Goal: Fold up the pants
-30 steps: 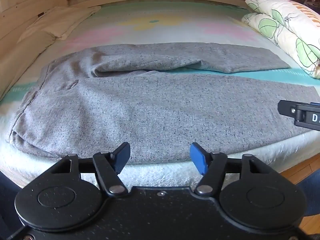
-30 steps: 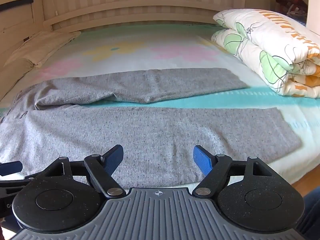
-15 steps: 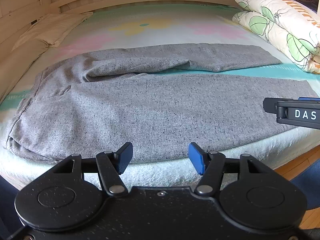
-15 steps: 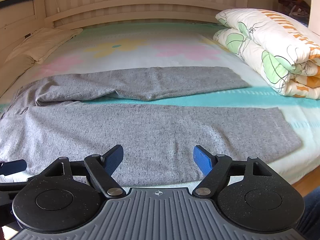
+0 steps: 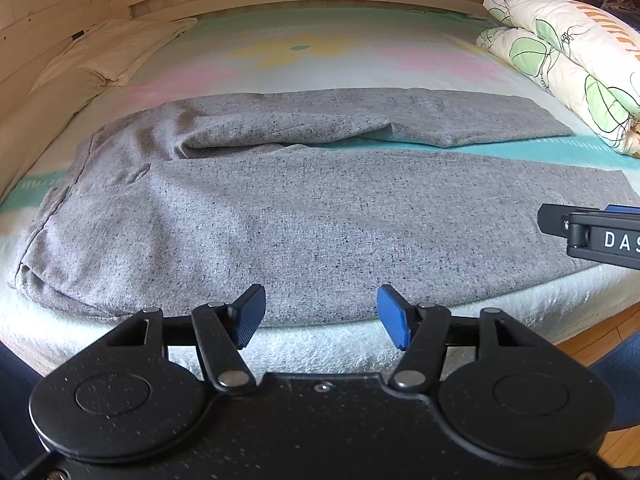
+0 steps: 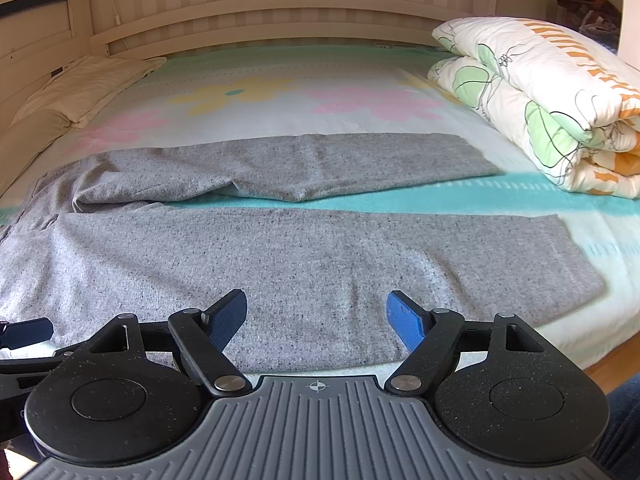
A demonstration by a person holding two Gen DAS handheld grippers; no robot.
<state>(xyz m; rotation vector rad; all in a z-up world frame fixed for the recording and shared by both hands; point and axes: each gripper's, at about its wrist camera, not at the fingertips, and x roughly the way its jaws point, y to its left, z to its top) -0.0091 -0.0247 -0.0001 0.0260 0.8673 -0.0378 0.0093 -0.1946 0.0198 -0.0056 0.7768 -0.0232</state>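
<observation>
Grey speckled pants [image 5: 304, 216] lie spread flat on the bed, waist to the left and both legs running right; they also show in the right wrist view [image 6: 280, 264]. The far leg [image 6: 280, 166] is creased near the crotch. My left gripper [image 5: 320, 314] is open and empty at the pants' near edge, around mid-length. My right gripper [image 6: 316, 318] is open and empty at the near leg's near edge, further right. The right gripper's body [image 5: 600, 236] shows at the right of the left wrist view.
A folded floral quilt [image 6: 552, 100] lies at the right of the bed [image 6: 304, 88]. A cream pillow [image 5: 108, 50] lies at the far left. A wooden headboard [image 6: 280, 12] runs along the back. Wooden floor [image 5: 600, 340] shows below the bed's near right corner.
Both grippers have pulled back and risen slightly, so more of the bed and headboard shows. The pants have not moved. Both grippers stay open.
</observation>
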